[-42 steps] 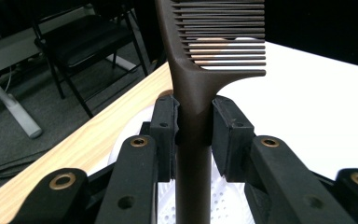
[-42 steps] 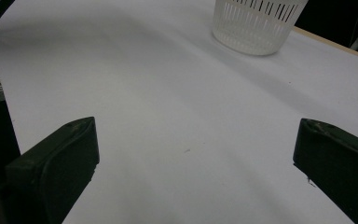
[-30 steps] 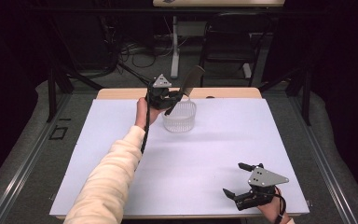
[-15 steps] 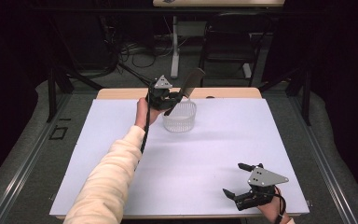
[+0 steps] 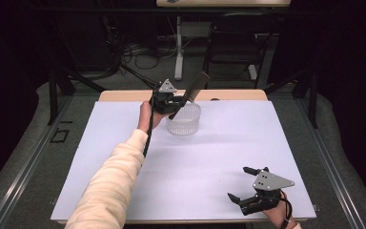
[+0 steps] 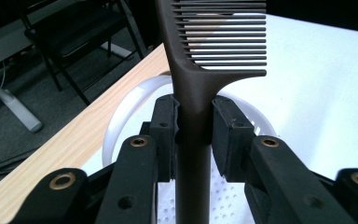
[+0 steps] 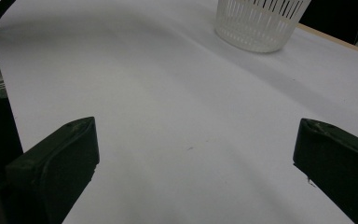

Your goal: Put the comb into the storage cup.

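comb [image 6: 200,84] pinched by left gripper [image 6: 193,126] above white basket [image 5: 183,121]; right gripper [image 5: 243,183] spread

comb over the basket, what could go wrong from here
The left gripper pinches the comb only on its narrow handle, so it may swivel or slip. Its free end points up past the basket's far rim; released now, it might tip out. The light basket near the table edge could be nudged off.
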Demonstrator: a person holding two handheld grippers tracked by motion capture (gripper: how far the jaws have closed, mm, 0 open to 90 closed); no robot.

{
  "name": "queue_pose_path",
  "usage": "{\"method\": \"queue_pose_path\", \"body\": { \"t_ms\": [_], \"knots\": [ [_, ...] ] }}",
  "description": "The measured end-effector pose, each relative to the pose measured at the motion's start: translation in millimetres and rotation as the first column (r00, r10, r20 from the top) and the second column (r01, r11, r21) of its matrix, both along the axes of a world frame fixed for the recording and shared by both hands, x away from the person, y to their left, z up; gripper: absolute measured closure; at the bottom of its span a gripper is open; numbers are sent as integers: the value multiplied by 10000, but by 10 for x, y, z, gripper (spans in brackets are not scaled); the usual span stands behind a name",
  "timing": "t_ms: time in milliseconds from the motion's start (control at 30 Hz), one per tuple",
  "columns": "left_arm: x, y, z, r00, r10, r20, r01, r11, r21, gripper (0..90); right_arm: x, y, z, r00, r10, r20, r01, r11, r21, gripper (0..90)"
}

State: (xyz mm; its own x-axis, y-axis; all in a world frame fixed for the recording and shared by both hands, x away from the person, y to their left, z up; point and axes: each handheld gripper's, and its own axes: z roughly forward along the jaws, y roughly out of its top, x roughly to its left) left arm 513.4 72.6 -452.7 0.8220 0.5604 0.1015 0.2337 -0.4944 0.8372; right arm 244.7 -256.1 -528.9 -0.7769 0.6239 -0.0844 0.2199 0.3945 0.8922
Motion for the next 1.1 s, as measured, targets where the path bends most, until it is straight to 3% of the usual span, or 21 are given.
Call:
{"method": "queue_pose_path", "body": {
  "t_ms": [400,633,1100],
  "knots": [
    [20,-32,-118,9995,-316,-1,316,9992,261,719,-1,-5,1,10000,-2,0,2,10000,31,0],
    [25,-38,-110,9985,-521,157,511,9970,573,718,1,-7,1,10000,-14,10,14,10000,34,0],
    [27,-46,-110,9976,-635,291,612,9954,740,718,1,-7,0,10000,-33,3,33,10000,36,0]
  ]
}}
